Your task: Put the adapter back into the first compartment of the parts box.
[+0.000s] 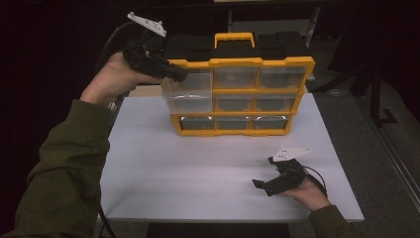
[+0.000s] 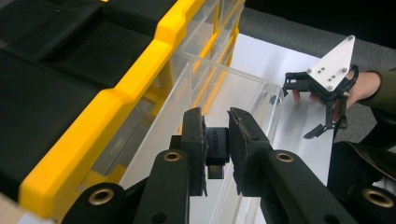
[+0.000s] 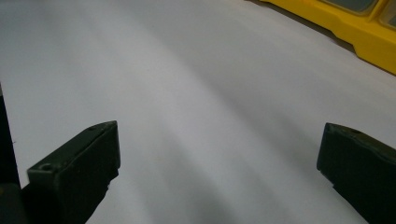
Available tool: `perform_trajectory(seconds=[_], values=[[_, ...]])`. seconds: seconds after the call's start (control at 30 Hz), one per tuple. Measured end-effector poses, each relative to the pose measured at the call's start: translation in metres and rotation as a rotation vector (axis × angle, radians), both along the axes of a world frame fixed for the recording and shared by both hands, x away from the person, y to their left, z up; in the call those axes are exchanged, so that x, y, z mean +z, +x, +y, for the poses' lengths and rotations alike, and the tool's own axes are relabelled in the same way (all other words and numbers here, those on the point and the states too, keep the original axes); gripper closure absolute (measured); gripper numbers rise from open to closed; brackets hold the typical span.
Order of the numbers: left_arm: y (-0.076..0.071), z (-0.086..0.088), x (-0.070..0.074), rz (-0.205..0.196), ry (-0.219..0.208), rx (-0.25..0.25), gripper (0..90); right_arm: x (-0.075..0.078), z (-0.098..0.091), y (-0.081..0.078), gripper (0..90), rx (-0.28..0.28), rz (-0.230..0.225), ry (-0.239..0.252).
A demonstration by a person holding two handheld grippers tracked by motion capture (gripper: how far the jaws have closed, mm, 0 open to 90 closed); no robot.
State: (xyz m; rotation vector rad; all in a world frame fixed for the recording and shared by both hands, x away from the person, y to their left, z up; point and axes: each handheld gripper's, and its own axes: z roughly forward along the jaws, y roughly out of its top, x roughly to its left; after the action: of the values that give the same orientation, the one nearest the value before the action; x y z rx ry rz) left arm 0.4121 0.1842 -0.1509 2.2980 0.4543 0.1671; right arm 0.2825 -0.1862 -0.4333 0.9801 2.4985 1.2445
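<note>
The left gripper (image 2: 217, 151) clamps a small black adapter (image 2: 216, 148), long axis upright, above the clear plastic drawer (image 2: 243, 93) pulled out at the top left of the yellow organiser (image 1: 237, 63) by the desk's (image 1: 198, 173) far edge. The right gripper (image 1: 267, 184) rests spread wide near the front right corner.

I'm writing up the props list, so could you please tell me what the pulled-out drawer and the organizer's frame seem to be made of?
The drawer looks like clear, glossy hard plastic: the table and yellow frame show straight through its walls. The organizer frame looks like opaque yellow moulded plastic with a smooth, slightly satin finish and rounded moulded edges. The exact kind of plastic cannot be told.
</note>
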Motion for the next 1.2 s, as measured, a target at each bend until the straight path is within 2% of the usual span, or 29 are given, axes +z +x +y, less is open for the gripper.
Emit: perform_trajectory(seconds=[0.23,0.27,0.3,0.37,0.63,0.83,1.03,1.2], values=[[0.007,-0.011,-0.009,0.023,0.035,0.003,75.6,0.0,-0.002,-0.001,0.0,-0.004,-0.004,0.004],[0.007,-0.011,-0.01,0.017,0.033,0.012,74.6,0.0,-0.002,-0.002,0.0,-0.006,-0.005,0.004],[0.007,-0.011,-0.01,0.015,0.025,0.018,67.3,0.0,-0.003,-0.001,0.0,-0.01,-0.005,0.008],[0.007,-0.009,-0.009,0.016,0.011,0.02,66.0,0.001,-0.003,-0.001,0.0,-0.01,-0.005,0.011],[-0.001,0.011,-0.001,0.005,-0.026,0.038,56.9,-0.001,-0.005,-0.002,0.0,-0.015,0.0,0.018],[-0.011,0.028,0.001,-0.022,-0.047,0.055,41.5,0.0,-0.008,-0.003,0.0,-0.03,0.0,0.018],[-0.022,0.046,-0.006,-0.029,-0.076,0.061,29.9,0.0,-0.006,-0.004,0.0,-0.03,-0.002,0.002],[-0.029,0.059,-0.018,-0.027,-0.077,0.072,23.1,-0.001,-0.007,-0.004,0.0,-0.04,0.002,0.004]])
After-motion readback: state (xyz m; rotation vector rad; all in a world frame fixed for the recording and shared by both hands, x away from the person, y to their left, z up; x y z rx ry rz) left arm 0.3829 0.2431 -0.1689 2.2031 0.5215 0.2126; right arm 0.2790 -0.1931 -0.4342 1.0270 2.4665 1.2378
